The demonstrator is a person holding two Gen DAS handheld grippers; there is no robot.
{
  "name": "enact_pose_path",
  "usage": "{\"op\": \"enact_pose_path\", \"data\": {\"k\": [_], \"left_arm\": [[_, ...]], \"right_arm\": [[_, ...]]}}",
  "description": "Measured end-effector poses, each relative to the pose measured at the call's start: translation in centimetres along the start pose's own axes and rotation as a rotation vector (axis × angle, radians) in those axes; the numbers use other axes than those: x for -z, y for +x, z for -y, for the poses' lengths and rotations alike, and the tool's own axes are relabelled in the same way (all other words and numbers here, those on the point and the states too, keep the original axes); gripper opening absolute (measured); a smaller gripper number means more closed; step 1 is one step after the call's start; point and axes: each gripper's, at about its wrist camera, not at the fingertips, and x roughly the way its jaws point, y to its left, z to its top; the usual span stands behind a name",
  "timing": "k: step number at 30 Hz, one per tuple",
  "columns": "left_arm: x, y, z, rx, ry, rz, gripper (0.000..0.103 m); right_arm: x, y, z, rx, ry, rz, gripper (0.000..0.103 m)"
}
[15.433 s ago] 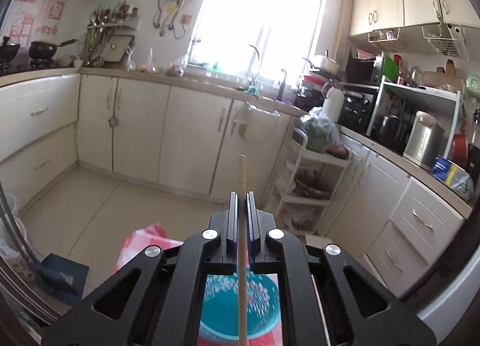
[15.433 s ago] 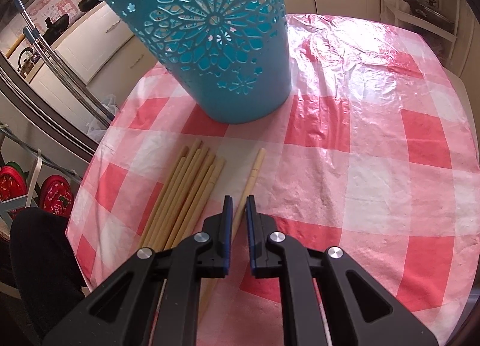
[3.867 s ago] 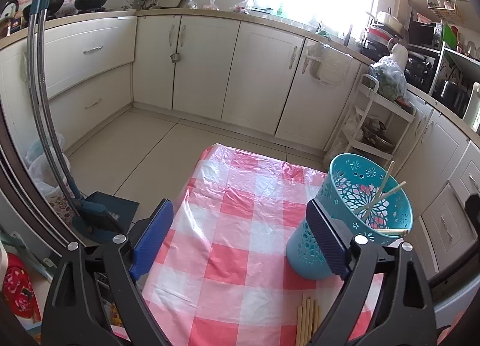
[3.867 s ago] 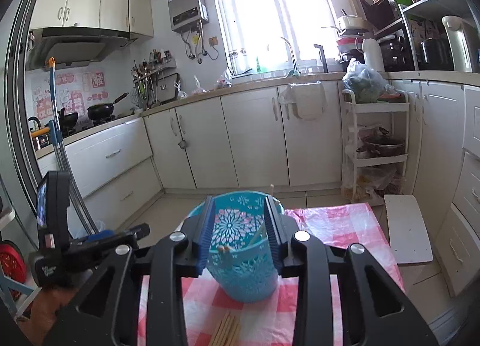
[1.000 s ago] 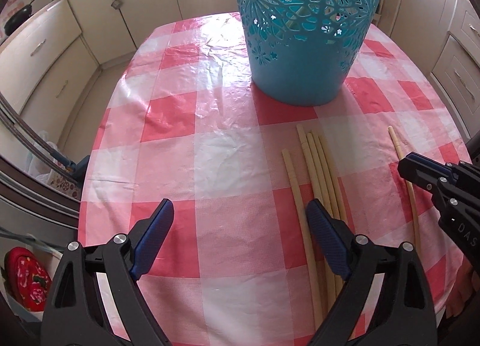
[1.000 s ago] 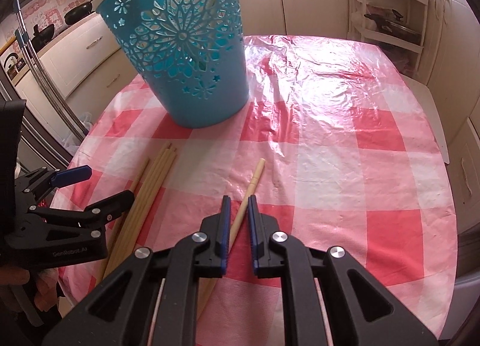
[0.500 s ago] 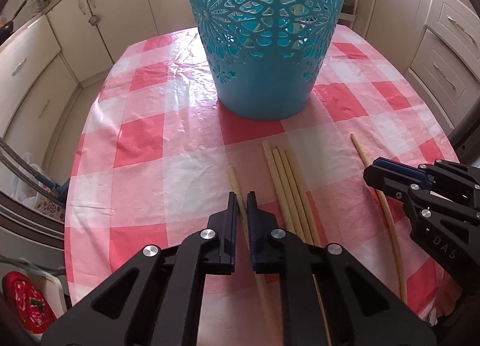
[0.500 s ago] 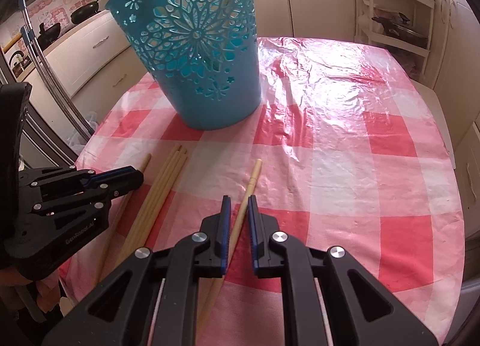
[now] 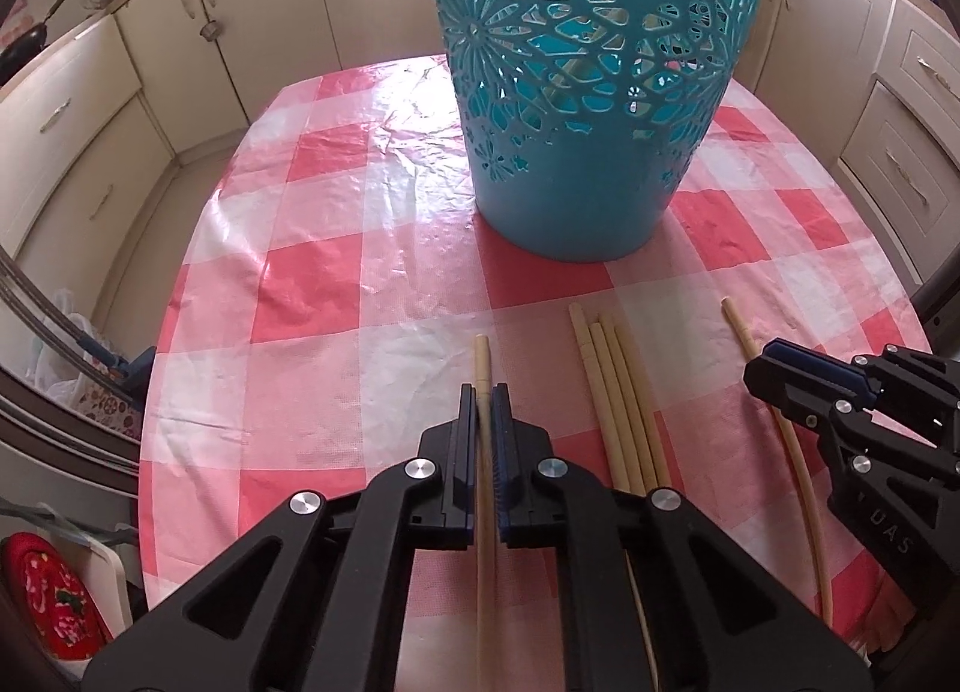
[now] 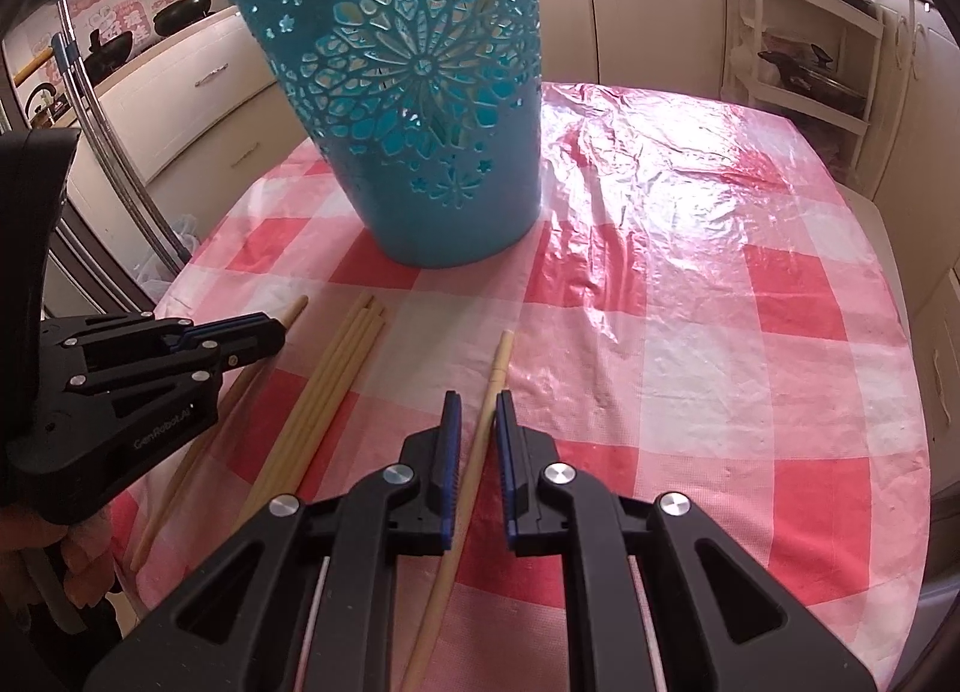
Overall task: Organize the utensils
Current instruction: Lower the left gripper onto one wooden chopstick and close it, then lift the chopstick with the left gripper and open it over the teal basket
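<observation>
A teal cut-out basket (image 9: 588,164) (image 10: 432,152) stands on the pink checked table (image 9: 336,200) (image 10: 720,272), with chopsticks showing through its holes. My left gripper (image 9: 483,392) (image 10: 279,332) is shut on the leftmost wooden chopstick (image 9: 482,356), which lies along the cloth. A bundle of several chopsticks (image 9: 618,392) (image 10: 336,380) lies between the two grippers. My right gripper (image 10: 477,401) (image 9: 757,371) is closed narrowly on a separate chopstick (image 10: 501,362) (image 9: 738,326) that runs slantwise between its pads. Both chopsticks still rest on the table.
Cream kitchen cabinets ring the table. A broom and dustpan (image 9: 120,362) stand at the table's left edge. A white shelf rack (image 10: 798,32) is at the far right. A person's hand (image 10: 78,560) holds the left gripper.
My left gripper went from wide open to shut on the leftmost chopstick and came nearer the basket. The right gripper kept its place over its chopstick.
</observation>
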Motion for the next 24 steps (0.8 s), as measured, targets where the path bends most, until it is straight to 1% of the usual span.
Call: {"op": "enact_pose_path", "data": {"k": [6,14,16,19,21,24], "left_arm": [[-0.5,0.5,0.0,-0.015,-0.008,0.003,0.006],[-0.8,0.7,0.1,-0.015,0.005,0.015,0.005],[-0.8,0.7,0.2,-0.018,0.009,0.018,0.005],[-0.7,0.6,0.2,-0.015,0.008,0.02,0.005],[-0.7,0.6,-0.3,0.005,-0.016,0.012,0.005],[-0.8,-0.3,-2.0,0.078,-0.095,0.026,0.005]], "right_arm": [[-0.4,0.3,0.6,-0.01,0.036,0.007,0.012],[-0.5,0.5,0.1,-0.005,0.003,0.003,0.012],[-0.5,0.6,0.2,-0.021,0.008,0.004,0.017],[-0.5,0.6,0.0,-0.016,-0.004,0.006,0.018],[-0.5,0.6,-0.1,-0.014,-0.007,0.007,0.018],[-0.5,0.6,-0.2,-0.008,-0.013,0.008,0.018]]}}
